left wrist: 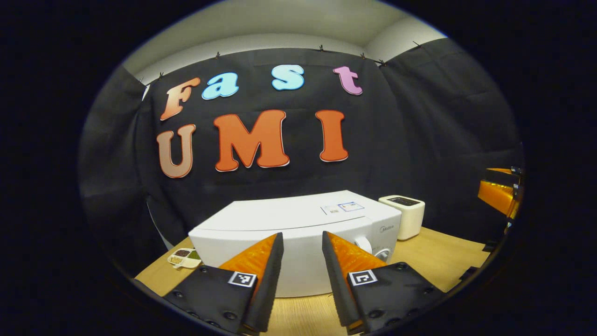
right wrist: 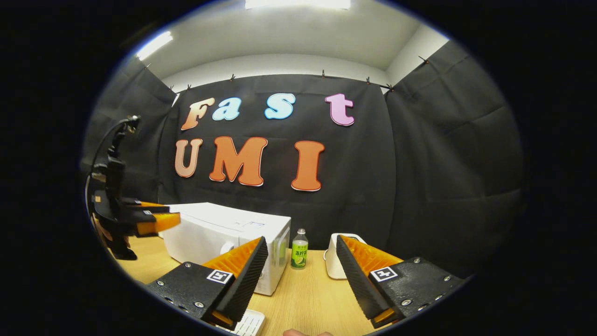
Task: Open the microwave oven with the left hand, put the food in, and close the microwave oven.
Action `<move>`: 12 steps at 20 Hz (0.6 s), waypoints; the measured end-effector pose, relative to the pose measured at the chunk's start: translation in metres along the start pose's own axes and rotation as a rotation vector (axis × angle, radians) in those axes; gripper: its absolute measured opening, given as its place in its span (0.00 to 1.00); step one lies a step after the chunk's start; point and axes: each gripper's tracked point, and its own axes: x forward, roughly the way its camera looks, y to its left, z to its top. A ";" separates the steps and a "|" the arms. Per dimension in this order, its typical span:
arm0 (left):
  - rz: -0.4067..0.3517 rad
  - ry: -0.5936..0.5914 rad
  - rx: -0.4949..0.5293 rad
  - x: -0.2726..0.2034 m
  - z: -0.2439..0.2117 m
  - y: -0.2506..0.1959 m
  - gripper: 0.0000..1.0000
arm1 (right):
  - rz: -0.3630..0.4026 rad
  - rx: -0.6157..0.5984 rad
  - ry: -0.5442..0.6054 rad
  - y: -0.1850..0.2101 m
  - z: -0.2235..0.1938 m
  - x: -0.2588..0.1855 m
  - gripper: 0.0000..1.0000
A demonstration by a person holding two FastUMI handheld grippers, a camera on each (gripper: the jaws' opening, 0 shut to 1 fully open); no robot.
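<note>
Facing the shut microwave head-on, the left gripper hangs open and empty just in front of it above the tabletop, nearer than the right gripper, also open, off to the right.

left gripper | black screwed plates | square tags | ridged wedge fingers

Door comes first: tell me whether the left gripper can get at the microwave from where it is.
Probably yes: the left gripper is open, facing the microwave with nothing between them.
</note>
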 end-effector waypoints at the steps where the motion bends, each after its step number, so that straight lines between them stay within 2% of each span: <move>1: 0.026 -0.018 0.006 -0.009 0.014 0.016 0.72 | 0.000 0.003 -0.010 0.004 0.012 0.005 0.92; 2: 0.051 -0.028 0.011 -0.019 0.023 0.030 0.75 | 0.008 0.010 -0.021 0.009 0.021 0.008 0.87; 3: 0.075 -0.037 0.015 -0.028 0.031 0.044 0.82 | 0.019 0.021 -0.031 0.012 0.032 0.009 0.92; 4: 0.093 -0.041 0.016 -0.037 0.037 0.057 0.91 | 0.032 0.034 -0.037 0.017 0.042 0.013 0.92; 5: 0.106 -0.042 0.006 -0.045 0.043 0.068 0.84 | 0.045 0.048 -0.042 0.019 0.051 0.013 0.92; 6: 0.121 -0.035 -0.001 -0.052 0.049 0.081 0.86 | 0.063 0.058 -0.043 0.025 0.058 0.016 0.92; 7: 0.142 -0.035 -0.009 -0.059 0.056 0.094 0.94 | 0.080 0.061 -0.050 0.030 0.066 0.018 0.92; 8: 0.172 -0.043 -0.010 -0.066 0.066 0.111 0.89 | 0.089 0.061 -0.063 0.034 0.074 0.019 0.92; 10: 0.238 -0.064 -0.006 -0.079 0.084 0.140 0.92 | 0.095 0.052 -0.089 0.036 0.090 0.020 0.91; 11: 0.267 -0.071 0.002 -0.085 0.092 0.151 0.98 | 0.095 0.045 -0.100 0.037 0.098 0.021 0.96; 12: 0.289 -0.078 0.010 -0.091 0.098 0.160 0.98 | 0.093 0.039 -0.109 0.039 0.104 0.022 0.92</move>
